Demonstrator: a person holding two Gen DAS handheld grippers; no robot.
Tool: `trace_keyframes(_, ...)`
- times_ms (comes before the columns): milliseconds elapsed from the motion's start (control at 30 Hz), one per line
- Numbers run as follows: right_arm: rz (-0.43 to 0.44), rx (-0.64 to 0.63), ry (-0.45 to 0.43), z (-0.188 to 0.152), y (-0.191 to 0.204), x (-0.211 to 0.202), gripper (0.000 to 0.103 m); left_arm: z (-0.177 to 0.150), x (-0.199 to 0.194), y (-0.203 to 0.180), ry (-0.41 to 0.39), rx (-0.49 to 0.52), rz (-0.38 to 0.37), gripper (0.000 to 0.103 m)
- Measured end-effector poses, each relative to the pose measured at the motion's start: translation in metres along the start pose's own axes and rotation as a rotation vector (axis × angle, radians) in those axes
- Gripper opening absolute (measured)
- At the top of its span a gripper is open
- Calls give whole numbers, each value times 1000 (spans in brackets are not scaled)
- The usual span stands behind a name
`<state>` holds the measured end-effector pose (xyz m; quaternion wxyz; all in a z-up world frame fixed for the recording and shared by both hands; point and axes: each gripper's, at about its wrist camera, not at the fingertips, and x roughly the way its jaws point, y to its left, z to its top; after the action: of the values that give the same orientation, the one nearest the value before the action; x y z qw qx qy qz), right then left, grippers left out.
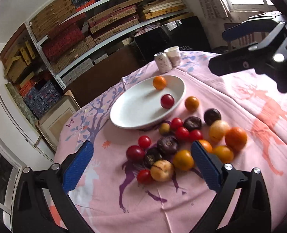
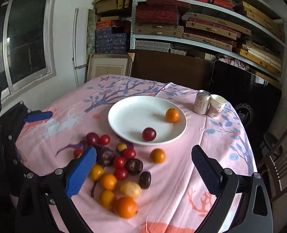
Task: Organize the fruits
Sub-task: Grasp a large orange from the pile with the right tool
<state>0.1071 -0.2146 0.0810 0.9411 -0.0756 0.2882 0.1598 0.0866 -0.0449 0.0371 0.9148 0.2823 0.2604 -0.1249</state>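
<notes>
Left wrist view: left tongs [image 1: 141, 158] spread wide, nothing pinched, over the fruit pile [image 1: 182, 145] on the tabletop [image 1: 211, 194]. White plate [image 1: 135, 114] holds an orange [image 1: 159, 83] and a plum [image 1: 167, 101].

Right wrist view: right tongs [image 2: 143, 162] also spread and bare, pile [image 2: 120, 172] just below.

Right hand-held gripper [image 2: 143, 167] at bottom of frame, jaws wide apart, nothing between the pads. White plate [image 2: 124, 116] at centre on the pink-clothed desk [image 2: 182, 184], holding an orange [image 2: 172, 115] and a red plum [image 2: 149, 134]. Pile of mixed fruit [image 2: 116, 170] lower left of plate. Can [image 2: 202, 102] and paper cup [image 2: 216, 106] touching, right of the plate. Left hand-held gripper [image 2: 38, 116] at left edge.
</notes>
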Motion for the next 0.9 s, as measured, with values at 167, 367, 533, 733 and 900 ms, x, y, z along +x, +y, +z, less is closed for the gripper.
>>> trace_keyframes(167,-57,44,22,-79,13,-7,99,-42,-4,-14,45,-100,-127,99)
trace_keyframes(367,-86,115,123,-109,10,15,99,-59,32,10,141,-246,-170,99)
trace_keyframes(533,11,264,147,-102,-5,31,98,-68,51,26,206,-339,-181,99)
trace_keyframes(733,116,321,196,-99,6,54,41,-70,56,32,225,-361,-197,99)
trace_keyframes(900,4,298,193,-96,22,52,41,-74,62,46,248,-442,-167,99)
